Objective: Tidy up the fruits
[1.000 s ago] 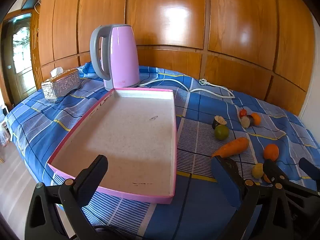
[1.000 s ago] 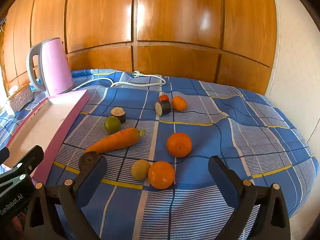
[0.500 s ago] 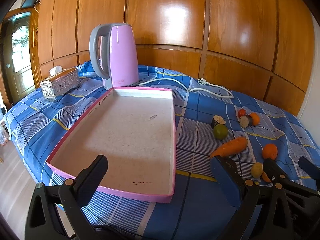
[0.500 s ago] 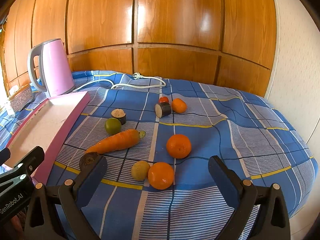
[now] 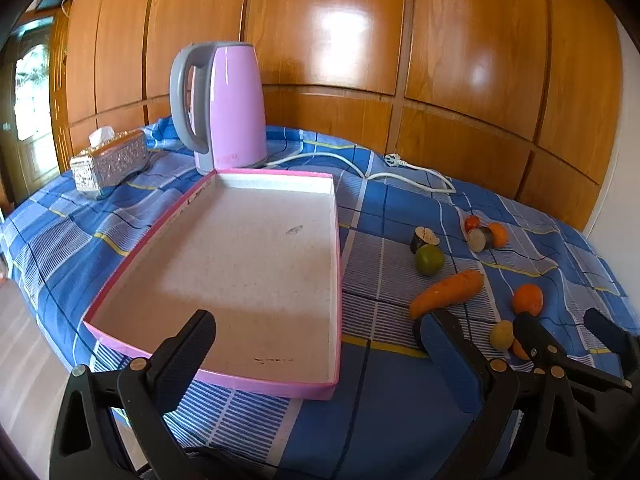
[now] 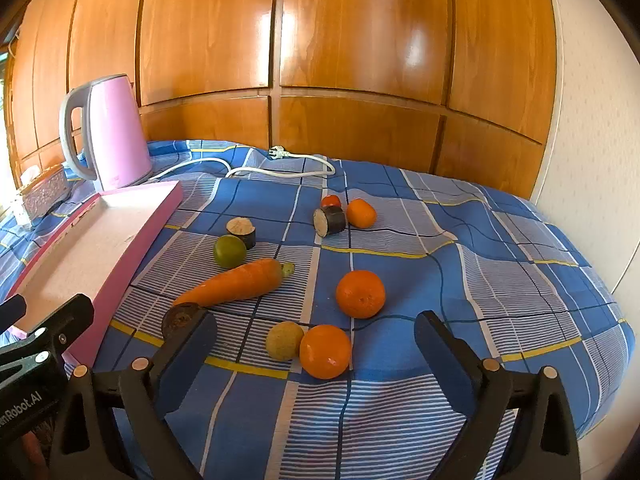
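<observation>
Nothing sorted yet — pink tray [image 5: 336, 240] holds no fruit. Oranges [image 6: 360, 294], lime [image 6: 229, 251] and carrot [image 6: 236, 282] lie loose on the tabletop beside it. Left tool [image 5: 316, 354] and right tool [image 6: 316, 354] — both wide, holding nothing.

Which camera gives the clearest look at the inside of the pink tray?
The left wrist view. There the pink tray fills the middle of the frame, its whole floor visible and holding nothing. The right wrist view catches only one corner and a side wall of the tray at the left edge, seen at a shallow angle.
</observation>
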